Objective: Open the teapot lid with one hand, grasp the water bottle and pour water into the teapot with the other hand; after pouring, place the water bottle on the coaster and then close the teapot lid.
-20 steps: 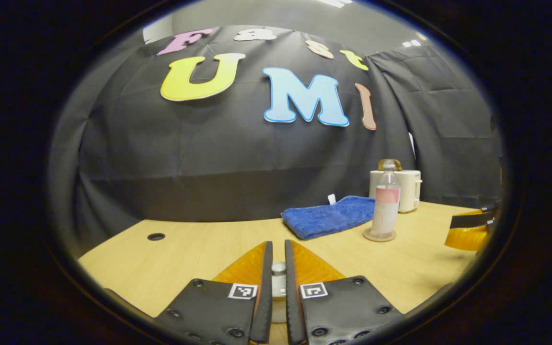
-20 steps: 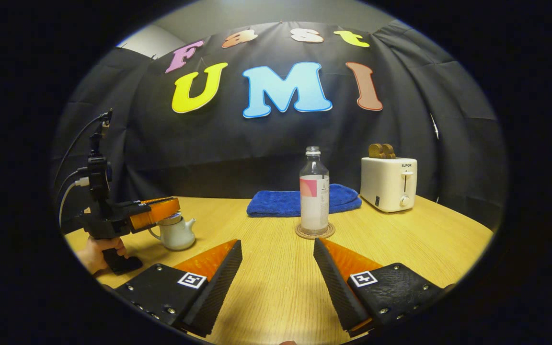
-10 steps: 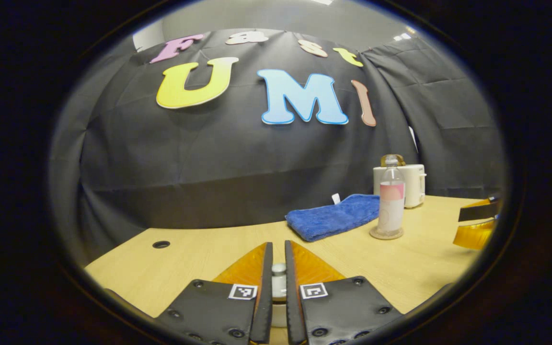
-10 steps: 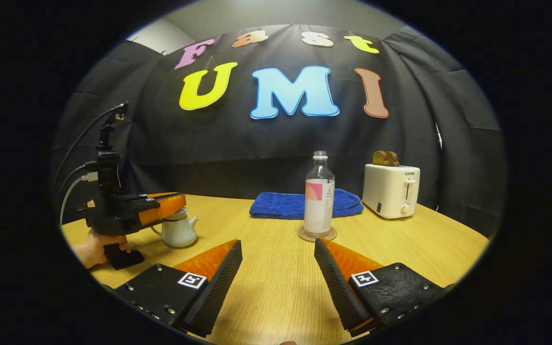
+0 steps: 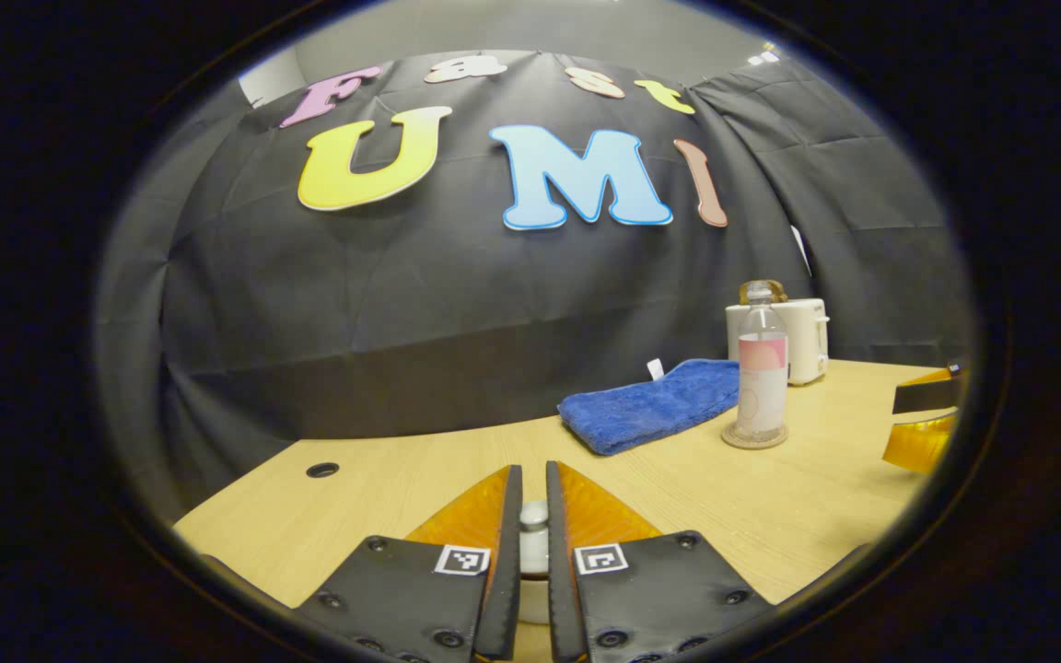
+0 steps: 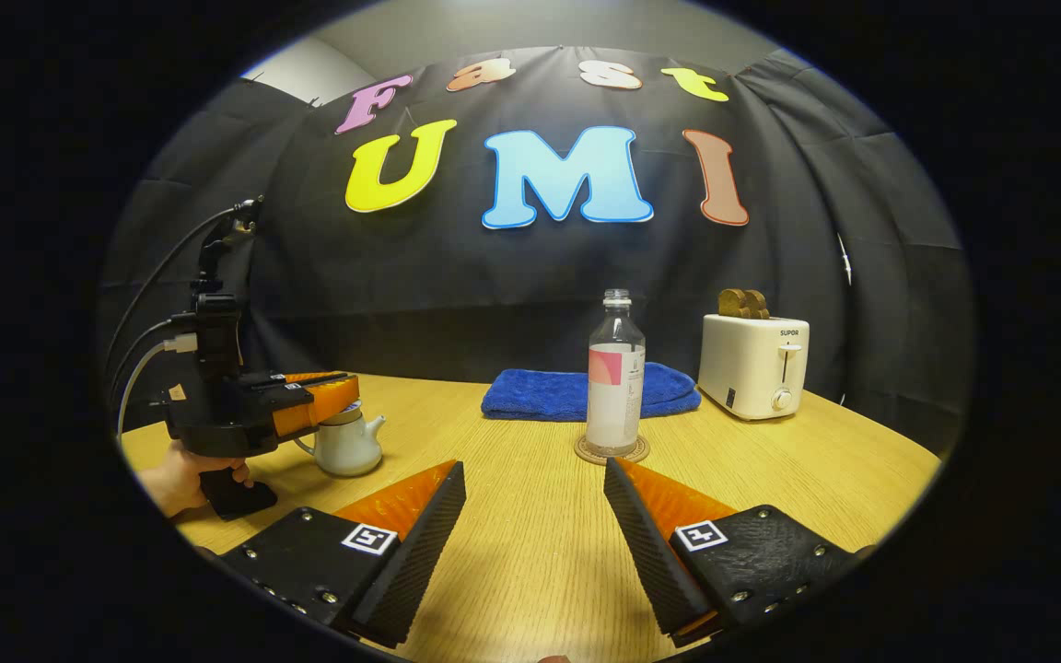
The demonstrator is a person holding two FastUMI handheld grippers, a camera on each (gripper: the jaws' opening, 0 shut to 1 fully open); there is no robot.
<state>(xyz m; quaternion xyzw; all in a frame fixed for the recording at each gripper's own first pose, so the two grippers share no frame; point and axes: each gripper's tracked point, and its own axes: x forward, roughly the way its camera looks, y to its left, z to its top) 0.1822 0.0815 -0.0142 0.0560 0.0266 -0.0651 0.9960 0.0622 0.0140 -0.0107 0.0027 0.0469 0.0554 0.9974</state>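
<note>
The left claw is clenched on the teapot lid knob, the right claw released, with the water bottle at its 12 o'clock on the coaster.

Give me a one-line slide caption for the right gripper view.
Right gripper open, facing the water bottle on its coaster; left gripper at the teapot lid.

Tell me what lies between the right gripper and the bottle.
Only bare table, in the right gripper view; the right gripper faces the bottle.
</note>
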